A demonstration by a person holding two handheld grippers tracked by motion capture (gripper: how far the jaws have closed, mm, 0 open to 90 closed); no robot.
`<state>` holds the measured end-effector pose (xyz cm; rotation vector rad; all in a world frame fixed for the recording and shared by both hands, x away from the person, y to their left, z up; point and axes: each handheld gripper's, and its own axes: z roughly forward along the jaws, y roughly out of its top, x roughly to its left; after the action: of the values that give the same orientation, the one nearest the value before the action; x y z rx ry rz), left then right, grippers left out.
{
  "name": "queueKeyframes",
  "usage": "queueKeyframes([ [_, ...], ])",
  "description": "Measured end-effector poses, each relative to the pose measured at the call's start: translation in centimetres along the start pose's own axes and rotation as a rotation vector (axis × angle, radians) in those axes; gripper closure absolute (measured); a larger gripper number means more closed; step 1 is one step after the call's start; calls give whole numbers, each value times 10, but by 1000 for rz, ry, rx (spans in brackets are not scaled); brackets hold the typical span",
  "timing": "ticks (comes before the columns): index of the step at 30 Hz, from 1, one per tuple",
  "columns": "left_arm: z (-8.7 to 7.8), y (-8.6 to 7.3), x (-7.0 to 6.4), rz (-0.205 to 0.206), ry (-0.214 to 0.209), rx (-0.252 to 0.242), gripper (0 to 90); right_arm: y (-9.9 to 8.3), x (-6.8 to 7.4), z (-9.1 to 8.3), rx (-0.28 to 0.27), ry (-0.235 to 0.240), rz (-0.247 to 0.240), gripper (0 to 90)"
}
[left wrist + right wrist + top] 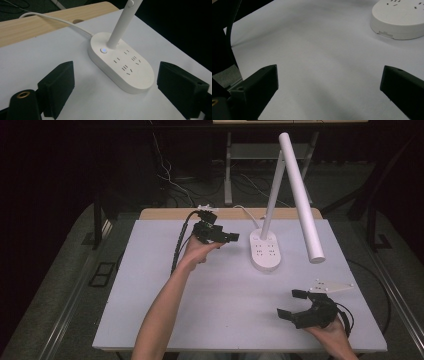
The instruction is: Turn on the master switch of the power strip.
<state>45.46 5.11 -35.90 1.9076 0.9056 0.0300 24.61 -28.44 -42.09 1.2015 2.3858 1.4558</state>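
- Standing toward the far right of the white table [165, 310], the desk lamp [265, 250] has an oval base whose long axis runs near-to-far.
- Its stem leans away to the right; the tubular head slopes down toward the near right.
- Left gripper [231, 238] hovers just left of the base, jaws wide apart, empty.
- Right gripper [290, 304] gapes empty, near edge.
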Motion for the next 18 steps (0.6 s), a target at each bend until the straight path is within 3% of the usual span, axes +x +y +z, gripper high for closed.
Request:
queueKeyframes([
  [4, -15, -6, 0, 1, -14, -4, 0, 0, 0, 0, -1, 0, 2, 12],
  [18, -69, -35, -7, 26, 13, -51, 0, 0, 1, 1, 0, 2, -1, 12],
])
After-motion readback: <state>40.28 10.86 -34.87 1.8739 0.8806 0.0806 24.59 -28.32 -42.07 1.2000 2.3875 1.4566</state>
